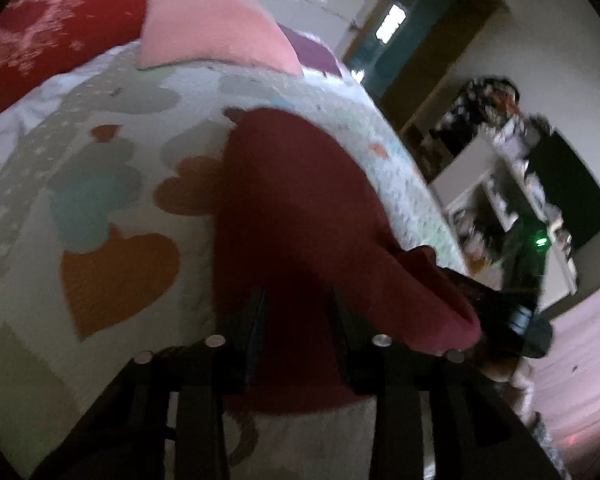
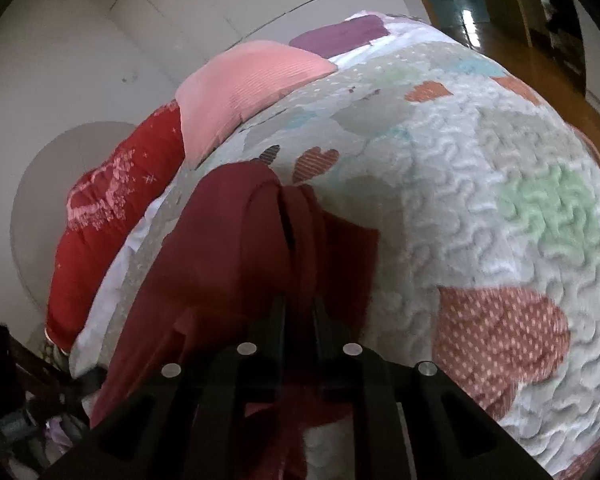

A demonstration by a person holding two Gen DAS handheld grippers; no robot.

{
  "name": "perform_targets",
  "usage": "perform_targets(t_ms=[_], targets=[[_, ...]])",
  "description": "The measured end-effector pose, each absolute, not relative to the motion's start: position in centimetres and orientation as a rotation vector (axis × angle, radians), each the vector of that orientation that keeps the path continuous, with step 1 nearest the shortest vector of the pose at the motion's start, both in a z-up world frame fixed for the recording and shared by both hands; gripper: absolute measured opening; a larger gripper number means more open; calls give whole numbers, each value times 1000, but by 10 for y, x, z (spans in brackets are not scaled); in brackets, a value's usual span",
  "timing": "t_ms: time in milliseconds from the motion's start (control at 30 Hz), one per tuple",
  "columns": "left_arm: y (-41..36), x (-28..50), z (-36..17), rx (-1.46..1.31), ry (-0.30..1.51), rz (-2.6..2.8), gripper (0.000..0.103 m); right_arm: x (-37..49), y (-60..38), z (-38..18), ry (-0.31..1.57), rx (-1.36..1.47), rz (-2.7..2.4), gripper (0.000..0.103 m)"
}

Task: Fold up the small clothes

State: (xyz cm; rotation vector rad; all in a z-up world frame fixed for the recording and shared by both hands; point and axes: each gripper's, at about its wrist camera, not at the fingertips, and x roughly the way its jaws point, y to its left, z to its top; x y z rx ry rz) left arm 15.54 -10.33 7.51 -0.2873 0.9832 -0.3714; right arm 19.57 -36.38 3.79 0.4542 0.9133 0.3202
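Note:
A dark red garment (image 1: 300, 216) lies on the heart-patterned quilt (image 1: 112, 184) of a bed. In the left wrist view my left gripper (image 1: 300, 300) has its two black fingers on either side of the cloth's near edge, a gap between them filled with cloth. The right gripper's body (image 1: 508, 320) shows at the garment's right corner. In the right wrist view my right gripper (image 2: 300, 308) has its fingers nearly together, pinching a fold of the dark red garment (image 2: 236, 248), which bunches up and drapes over the quilt (image 2: 480, 208).
A pink pillow (image 1: 208, 28), a red patterned cushion (image 1: 48, 48) and a purple cushion (image 2: 340, 36) lie at the bed's head. White shelves with clutter (image 1: 512, 184) and a doorway (image 1: 400, 36) stand to the right. A wooden floor (image 2: 540, 76) lies beyond the bed.

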Motion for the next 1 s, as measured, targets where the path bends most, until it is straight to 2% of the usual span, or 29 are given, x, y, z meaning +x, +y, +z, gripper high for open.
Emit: perform_targets(t_ms=[133,200,267,333,367,400,467,533,567,600,667,700,767,867,933,967,1000], targets=[[-119,158,64,-186,967,-345,35,187,-373,27,914,485,304,16],[-118,158,62,-188,958,-352,35,181,-378,37,893,452,273,29],[-114,158,60,-206,956,-356,35,173,-380,57,835,410,248,30],[-112,157,57,-216,950,-354,35,175,-380,69,804,422,272,38],[-113,155,56,-207,942,-351,35,181,-377,72,807,442,293,46],[-115,153,57,-194,935,-348,35,188,-374,72,820,453,306,49],[-119,150,57,-161,925,-339,35,210,-362,64,865,456,316,49],[-123,149,58,-124,923,-328,35,228,-349,53,907,450,338,56],[-124,149,58,-115,925,-324,35,240,-341,46,934,448,332,55],[-124,148,58,-113,923,-325,35,244,-338,43,947,443,330,28],[-128,148,57,-103,918,-330,35,247,-333,49,935,412,341,20],[-134,146,56,-78,909,-332,35,243,-336,57,894,414,340,13],[-143,143,56,-29,894,-316,35,239,-345,60,870,424,306,12],[-151,140,61,44,895,-307,35,239,-343,38,939,319,224,13],[-143,140,69,12,924,-323,35,234,-333,40,931,215,210,16],[-136,139,76,-24,933,-332,35,230,-333,48,912,207,202,23],[-128,136,86,-64,918,-346,35,227,-335,55,898,221,204,23]])
